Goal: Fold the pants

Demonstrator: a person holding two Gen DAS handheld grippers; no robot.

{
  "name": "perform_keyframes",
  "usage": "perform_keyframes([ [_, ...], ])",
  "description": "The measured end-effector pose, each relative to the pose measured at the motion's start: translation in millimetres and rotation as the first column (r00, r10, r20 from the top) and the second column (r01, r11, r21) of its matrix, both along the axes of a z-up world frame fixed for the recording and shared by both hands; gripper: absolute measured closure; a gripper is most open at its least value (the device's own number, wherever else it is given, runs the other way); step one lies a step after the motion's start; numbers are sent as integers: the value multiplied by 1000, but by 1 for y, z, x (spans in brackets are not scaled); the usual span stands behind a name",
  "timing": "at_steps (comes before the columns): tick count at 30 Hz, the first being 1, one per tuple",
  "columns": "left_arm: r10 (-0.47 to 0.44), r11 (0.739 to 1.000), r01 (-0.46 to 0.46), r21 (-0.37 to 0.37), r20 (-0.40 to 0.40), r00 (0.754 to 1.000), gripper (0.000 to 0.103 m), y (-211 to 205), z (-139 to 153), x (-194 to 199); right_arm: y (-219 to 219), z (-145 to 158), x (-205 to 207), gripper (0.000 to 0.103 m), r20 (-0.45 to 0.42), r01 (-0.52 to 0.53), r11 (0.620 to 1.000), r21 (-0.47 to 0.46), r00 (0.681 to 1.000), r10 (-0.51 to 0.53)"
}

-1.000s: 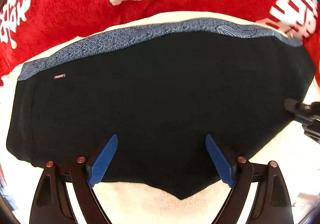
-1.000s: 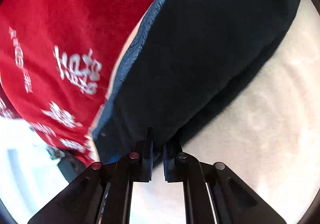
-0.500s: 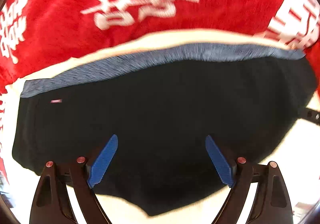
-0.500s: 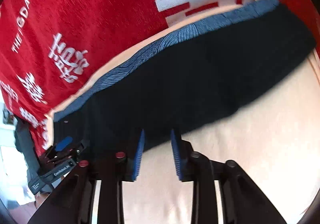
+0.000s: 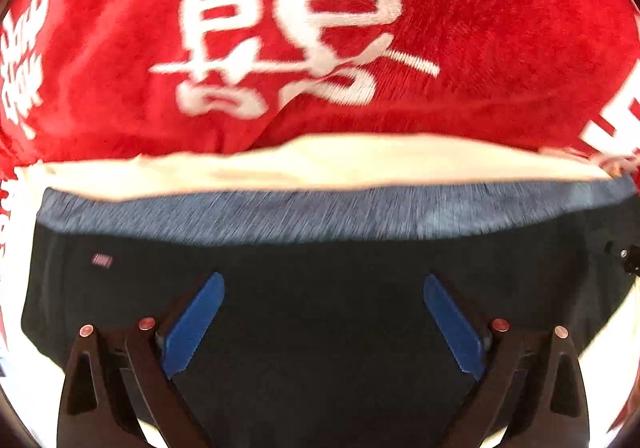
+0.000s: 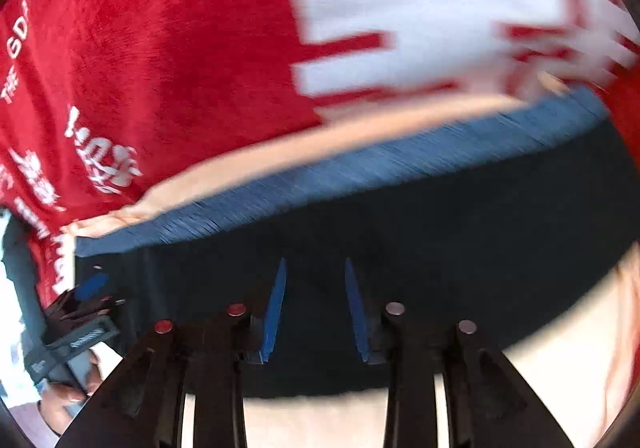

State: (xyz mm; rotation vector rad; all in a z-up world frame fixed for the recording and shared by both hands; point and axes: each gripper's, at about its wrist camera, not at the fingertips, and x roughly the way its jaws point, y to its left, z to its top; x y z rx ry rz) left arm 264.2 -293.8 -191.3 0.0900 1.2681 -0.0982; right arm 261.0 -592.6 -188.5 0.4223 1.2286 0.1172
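Black pants (image 5: 500, 268) with a blue-grey waistband (image 5: 320, 215) lie folded flat on a cream surface. My left gripper (image 5: 323, 282) hovers over the black cloth just short of the waistband, its jaws opening wide, with nothing between the blue pads. In the right wrist view the pants (image 6: 480, 248) and waistband (image 6: 360, 167) run slantwise. My right gripper (image 6: 315, 262) is above the cloth, its jaws opening with a narrow gap, and the pads grip nothing. The left gripper (image 6: 80, 312) shows at the pants' left end.
A red plush blanket (image 5: 480, 27) with large white characters lies right behind the waistband, also seen as the red blanket (image 6: 160, 47). The cream surface (image 6: 560, 368) borders the pants in front. A person's hand (image 6: 60, 404) is at the lower left.
The right gripper was shut at the pants' edge; it has let go, parted its pads and swung over the cloth. Both views have moved toward the waistband and blanket. The left jaws have widened slightly.
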Motion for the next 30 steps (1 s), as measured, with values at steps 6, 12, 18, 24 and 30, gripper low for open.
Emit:
perform_keyframes([
  [6, 21, 1000, -21, 5, -9, 1000, 1, -9, -26, 21, -10, -29, 33, 77, 22, -61, 998, -28, 998, 62],
  [12, 15, 1000, -16, 24, 27, 1000, 0, 2, -27, 13, -90, -31, 37, 78, 52, 87, 976, -200, 996, -79],
  [18, 41, 999, -41, 25, -18, 999, 0, -11, -25, 16, -136, -7, 12, 71, 26, 248, 943, -220, 968, -249],
  [24, -56, 998, 56, 1, -36, 998, 0, -40, 6, -4, -115, 11, -53, 50, -11, 165, 971, -175, 986, -169],
  [30, -128, 992, 125, -30, -97, 987, 0, -76, 6, -42, -97, 7, -112, 49, -86, 175, 979, -106, 979, -184],
])
